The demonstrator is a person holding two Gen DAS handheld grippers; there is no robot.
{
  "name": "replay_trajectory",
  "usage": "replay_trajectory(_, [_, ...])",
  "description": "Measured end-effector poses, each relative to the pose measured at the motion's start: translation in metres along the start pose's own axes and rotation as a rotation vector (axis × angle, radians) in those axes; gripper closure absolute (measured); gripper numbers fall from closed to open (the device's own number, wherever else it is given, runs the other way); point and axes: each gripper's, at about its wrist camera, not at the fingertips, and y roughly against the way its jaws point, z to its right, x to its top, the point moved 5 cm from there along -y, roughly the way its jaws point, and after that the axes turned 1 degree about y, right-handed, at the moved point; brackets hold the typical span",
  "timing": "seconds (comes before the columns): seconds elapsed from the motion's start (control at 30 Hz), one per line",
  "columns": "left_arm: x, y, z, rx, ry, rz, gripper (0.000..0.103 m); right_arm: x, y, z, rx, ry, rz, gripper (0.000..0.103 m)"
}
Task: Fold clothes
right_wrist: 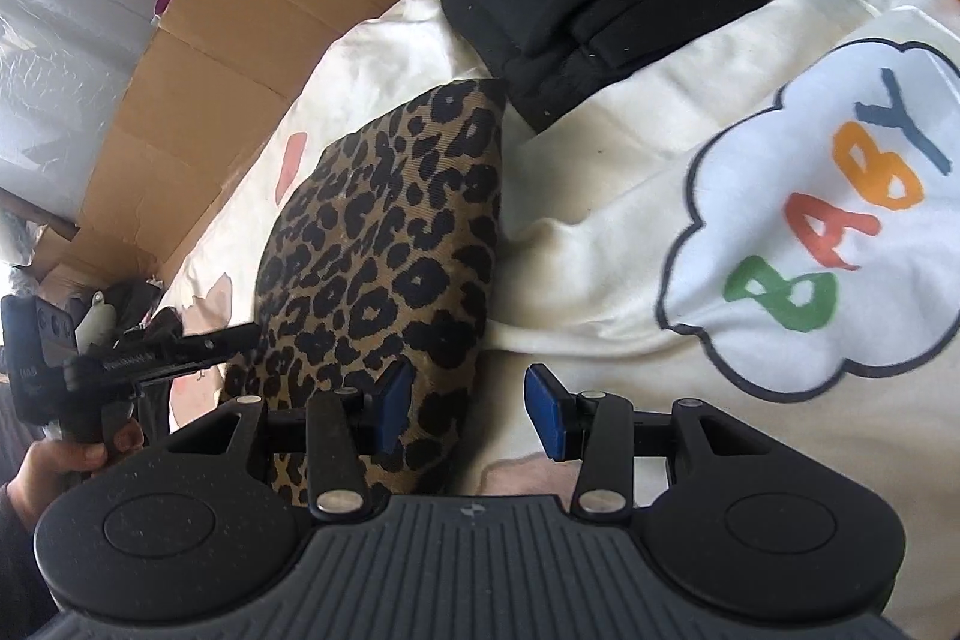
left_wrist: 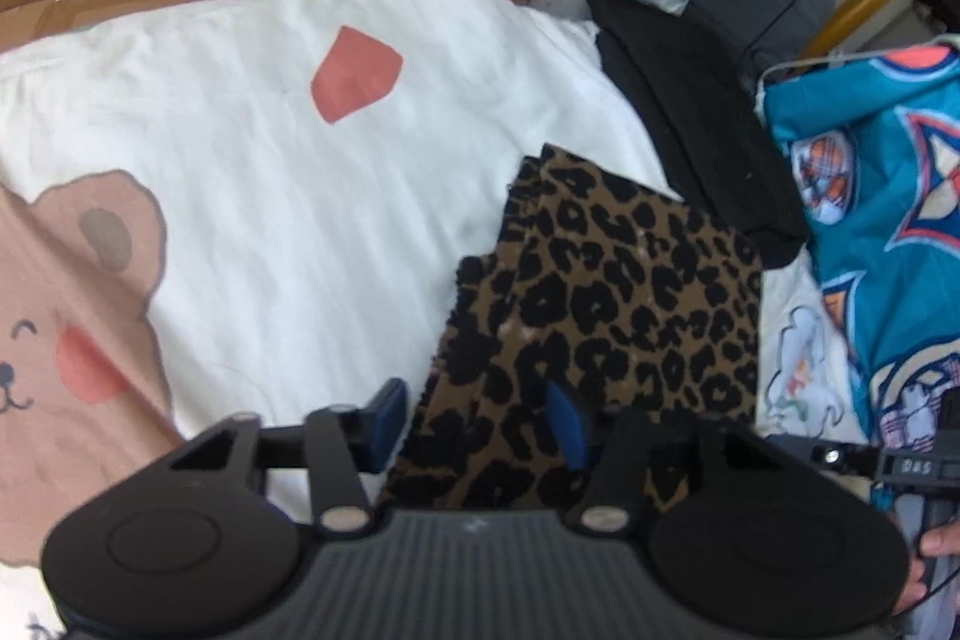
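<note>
Our left gripper [left_wrist: 477, 424] and right gripper [right_wrist: 468, 412] gape over the leopard cloth [left_wrist: 612, 292]; only the right view shows "BABY" lettering [right_wrist: 840, 214] beside it.

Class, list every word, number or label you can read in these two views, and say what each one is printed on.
"BABY": coloured letters in the cloud print on the white bedsheet.
Small digits on the other gripper's display: too blurred to read.
Teal jersey: logos only, no legible words.
Leopard-print garment: no text.
</note>
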Motion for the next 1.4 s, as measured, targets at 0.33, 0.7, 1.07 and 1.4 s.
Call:
replay_trajectory(0.33, [-0.003, 0.002, -0.011, 0.07, 0.004, 0.018, 0.099, -0.003, -0.021, -0.011, -0.011, -0.011, -0.012, 0.054])
replay_trajectory(0.7, [0.022, 0.013, -0.015, -0.037, 0.086, 0.023, 0.033, -0.004, -0.034, 0.009, 0.112, -0.159, -0.046, 0.054])
replay_trajectory(1.07, [0.015, -0.027, -0.002, -0.098, 0.032, -0.085, 0.055, -0.003, -0.03, 0.007, 0.176, -0.221, -0.053, 0.093])
replay_trajectory(1.4, [0.034, -0.017, 0.0, -0.106, 0.032, -0.125, 0.071, -0.003, -0.025, 0.012, 0.159, -0.239, -0.05, 0.065])
